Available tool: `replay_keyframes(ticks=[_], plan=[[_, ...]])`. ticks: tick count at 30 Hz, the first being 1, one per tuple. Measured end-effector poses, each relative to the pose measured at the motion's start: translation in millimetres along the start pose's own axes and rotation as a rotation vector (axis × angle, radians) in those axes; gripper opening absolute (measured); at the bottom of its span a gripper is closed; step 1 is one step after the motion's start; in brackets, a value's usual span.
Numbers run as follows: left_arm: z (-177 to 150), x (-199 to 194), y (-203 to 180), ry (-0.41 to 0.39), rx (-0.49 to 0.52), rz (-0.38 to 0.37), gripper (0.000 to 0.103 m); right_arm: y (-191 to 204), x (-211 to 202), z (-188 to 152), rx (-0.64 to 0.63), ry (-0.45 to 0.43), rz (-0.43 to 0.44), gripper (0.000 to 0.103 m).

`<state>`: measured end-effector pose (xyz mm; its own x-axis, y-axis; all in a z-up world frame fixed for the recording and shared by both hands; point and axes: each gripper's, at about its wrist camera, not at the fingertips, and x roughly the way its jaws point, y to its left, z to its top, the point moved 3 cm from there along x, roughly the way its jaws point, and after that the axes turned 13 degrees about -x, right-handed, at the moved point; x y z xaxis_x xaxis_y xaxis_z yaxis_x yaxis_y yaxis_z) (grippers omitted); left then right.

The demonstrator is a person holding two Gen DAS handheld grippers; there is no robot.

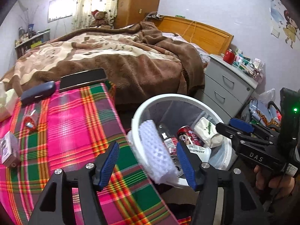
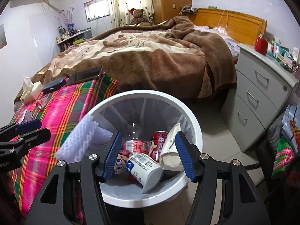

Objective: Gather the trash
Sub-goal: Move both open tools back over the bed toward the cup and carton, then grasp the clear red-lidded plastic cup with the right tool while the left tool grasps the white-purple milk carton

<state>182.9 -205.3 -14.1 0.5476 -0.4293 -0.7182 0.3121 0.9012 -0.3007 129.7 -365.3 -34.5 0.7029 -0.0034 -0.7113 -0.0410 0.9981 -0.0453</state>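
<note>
A white waste bin (image 1: pixel 150 103) (image 2: pixel 195 131) stands on the floor between a plaid-covered table and a drawer cabinet. In it lie red cans (image 2: pixel 159 142), a white yogurt cup (image 2: pixel 144 170) and a crumpled paper bag (image 2: pixel 170 150). A white foam net (image 1: pixel 155 148) (image 2: pixel 78 142) hangs over the rim on the table side, blurred. My left gripper (image 1: pixel 148 164) (image 2: pixel 35 129) is open beside that rim and its pads do not touch the net. My right gripper (image 2: pixel 149 154) (image 1: pixel 228 129) is open above the bin with nothing between its fingers.
The plaid cloth (image 1: pixel 75 131) carries a dark glasses case (image 1: pixel 37 92), a dark phone (image 1: pixel 82 78), a small box (image 1: pixel 8 150) and a tissue pack (image 2: pixel 31 91). Behind lies a bed (image 1: pixel 112 56). A grey drawer cabinet (image 2: pixel 262 97) stands right, with bags (image 2: pixel 283 150) on the floor.
</note>
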Motion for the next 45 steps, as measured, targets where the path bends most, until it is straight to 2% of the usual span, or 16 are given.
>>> replay_keyframes(ticks=[13,17,24,29,35,45], plan=[[-5,-33,43,-0.045,-0.057,0.045,0.063,38,-6,12,-0.021,-0.062,0.059,0.061],[-5,-45,62,-0.077,-0.060,0.101,0.063,52,-7,17,-0.029,-0.078,0.082,0.061],[-3,-60,97,-0.094,-0.119,0.121,0.063,80,-2,25,-0.057,-0.088,0.126,0.061],[-2,-70,130,-0.120,-0.143,0.188,0.063,102,5,35,-0.083,-0.094,0.157,0.061],[0,-78,181,-0.125,-0.221,0.244,0.063,126,18,45,-0.108,-0.090,0.196,0.061],[10,-76,247,-0.125,-0.321,0.295,0.068,173,43,69,-0.189,-0.082,0.235,0.061]])
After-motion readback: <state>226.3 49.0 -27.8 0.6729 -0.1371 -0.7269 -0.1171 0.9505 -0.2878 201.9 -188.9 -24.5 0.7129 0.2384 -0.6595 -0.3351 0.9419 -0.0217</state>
